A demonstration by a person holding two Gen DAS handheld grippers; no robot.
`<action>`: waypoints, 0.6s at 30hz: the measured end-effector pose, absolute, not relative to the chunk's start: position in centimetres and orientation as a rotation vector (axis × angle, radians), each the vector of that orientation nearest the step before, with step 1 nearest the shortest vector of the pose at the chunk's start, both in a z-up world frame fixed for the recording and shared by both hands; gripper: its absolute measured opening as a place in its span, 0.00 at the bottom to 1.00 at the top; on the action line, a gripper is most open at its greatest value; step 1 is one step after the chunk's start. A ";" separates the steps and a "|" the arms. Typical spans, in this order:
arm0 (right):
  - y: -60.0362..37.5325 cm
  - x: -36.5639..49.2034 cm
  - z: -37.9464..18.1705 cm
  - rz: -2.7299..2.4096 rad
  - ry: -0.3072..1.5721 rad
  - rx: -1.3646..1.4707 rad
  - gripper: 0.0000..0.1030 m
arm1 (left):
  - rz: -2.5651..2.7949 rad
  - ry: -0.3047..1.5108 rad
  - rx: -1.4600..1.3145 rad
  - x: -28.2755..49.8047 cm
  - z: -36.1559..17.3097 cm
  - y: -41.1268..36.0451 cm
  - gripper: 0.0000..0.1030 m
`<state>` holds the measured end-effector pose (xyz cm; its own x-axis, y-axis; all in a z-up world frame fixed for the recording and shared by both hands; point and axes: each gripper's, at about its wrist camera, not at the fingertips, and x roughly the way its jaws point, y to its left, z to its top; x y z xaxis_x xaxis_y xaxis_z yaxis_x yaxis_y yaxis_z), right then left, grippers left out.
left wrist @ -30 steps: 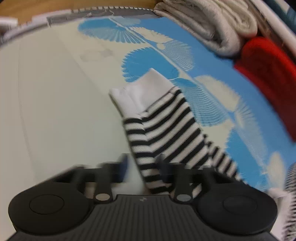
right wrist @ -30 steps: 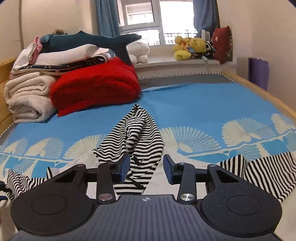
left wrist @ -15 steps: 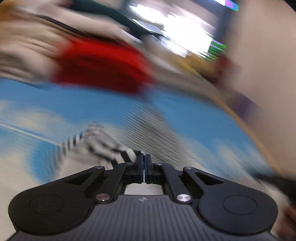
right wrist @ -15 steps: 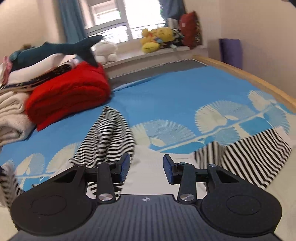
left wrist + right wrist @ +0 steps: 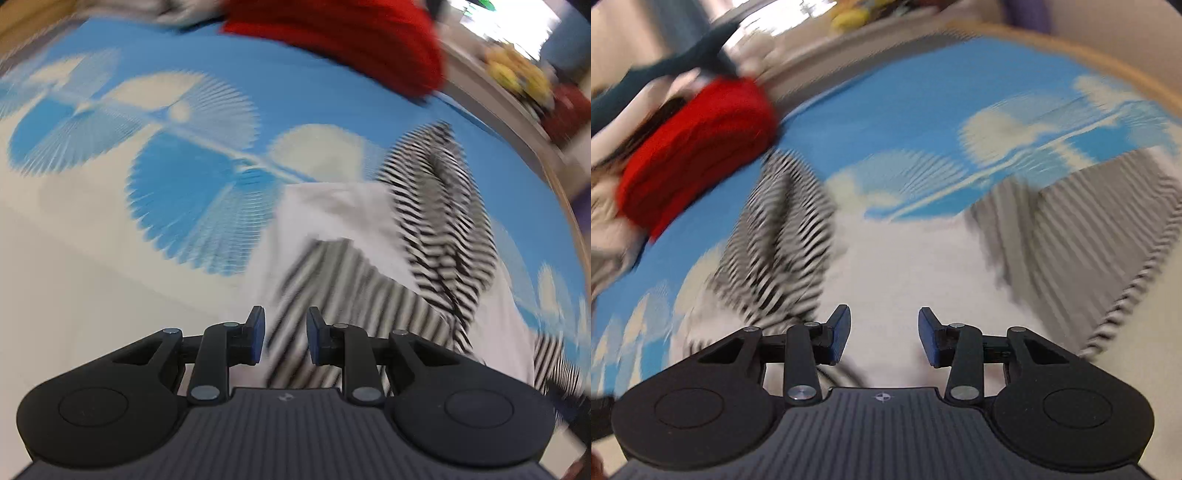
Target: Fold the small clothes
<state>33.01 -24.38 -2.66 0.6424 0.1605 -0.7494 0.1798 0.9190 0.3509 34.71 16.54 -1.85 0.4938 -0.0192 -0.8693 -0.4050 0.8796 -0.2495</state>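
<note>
A small garment with a white body and black-and-white striped sleeves (image 5: 354, 280) lies on the blue patterned bed cover. My left gripper (image 5: 282, 341) is open, its fingers just above a striped sleeve folded onto the white body. In the right wrist view the white body (image 5: 886, 266) fills the middle, with a striped part (image 5: 783, 236) at the left and a striped sleeve (image 5: 1071, 236) at the right. My right gripper (image 5: 882, 338) is open and empty over the white body. Both views are blurred by motion.
A red folded blanket (image 5: 343, 33) (image 5: 690, 147) lies at the far side of the bed beside stacked bedding. A dark plush shark (image 5: 676, 66) lies on top of the stack. Soft toys (image 5: 517, 74) sit on the sill. The wooden bed edge (image 5: 1108, 70) runs along the right.
My left gripper closed on the striped sleeve, swung it over onto the white body and has opened again. My right gripper stayed open and moved down and forward over the garment.
</note>
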 end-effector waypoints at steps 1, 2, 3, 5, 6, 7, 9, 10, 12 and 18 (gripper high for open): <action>-23.2 33.3 -3.0 0.039 0.899 0.395 0.44 | 0.257 1.038 -0.493 34.6 -1.9 17.3 0.25; -21.8 33.4 -3.3 0.102 0.918 0.360 0.50 | 0.268 1.036 -0.521 34.7 -1.8 17.9 0.25; -20.2 33.5 -3.7 0.168 0.930 0.316 0.56 | 0.275 1.031 -0.537 34.7 -1.6 18.3 0.27; -16.8 33.1 -4.3 0.266 0.937 0.195 0.59 | 0.281 1.020 -0.540 34.7 -1.3 18.9 0.28; -15.3 32.8 -4.6 0.298 0.930 0.123 0.60 | 0.286 1.017 -0.539 34.7 -1.2 19.1 0.28; -13.9 32.5 -5.0 0.316 0.919 0.051 0.62 | 0.287 1.016 -0.542 34.6 -1.2 19.1 0.28; -11.4 32.0 -5.8 0.304 0.884 -0.125 0.62 | 0.289 1.014 -0.554 34.8 -1.2 19.2 0.28; -10.6 32.0 -6.1 0.283 0.863 -0.198 0.60 | 0.286 1.011 -0.550 34.9 -1.1 19.3 0.28; -10.8 32.3 -5.9 0.262 0.851 -0.229 0.03 | 0.284 1.002 -0.521 35.2 -1.0 19.4 0.28; -20.7 33.8 0.9 0.193 0.689 0.175 0.03 | 0.247 1.025 -0.451 35.1 -1.4 18.8 0.28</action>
<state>33.84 -20.68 0.86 0.7553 0.2339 -0.6122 -0.1184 0.9675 0.2236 35.10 18.78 -1.44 0.5027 -0.0110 -0.8644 -0.4031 0.8816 -0.2456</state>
